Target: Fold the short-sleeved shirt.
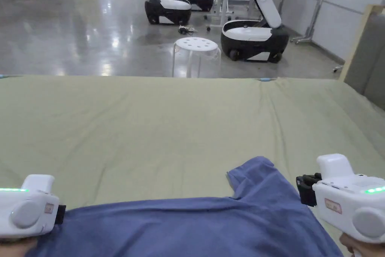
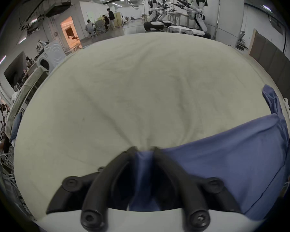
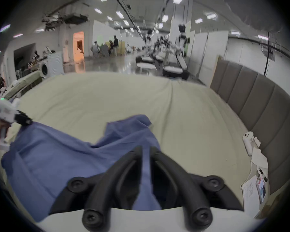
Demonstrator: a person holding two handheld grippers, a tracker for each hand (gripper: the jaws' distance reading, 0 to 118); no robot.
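Along the near edge of the wide bed covered in a pale green sheet [image 1: 158,126], I am holding the blue short-sleeved cotton shirt [image 1: 195,227] stretched between both tools. My left gripper [image 2: 144,149] is clenching a bunched corner of the fabric toward the near left corner, both jaws pressing cloth. My right gripper [image 3: 146,149] is doing the same on the right side, with a strip of blue running up between its closed jaws. I am judging that the two grips are spreading the shirt flat before any fold; one sleeve [image 1: 252,173] is lying loose, pointing toward the far edge. Most of the sheet beyond the shirt is lying bare, giving me room to carry cloth forward. The grey padded headboard [image 3: 258,118] is bounding the right edge, with a white handheld controller [image 3: 248,142] and papers [image 3: 251,193] just beside it, so I am keeping my right hand away from that edge.
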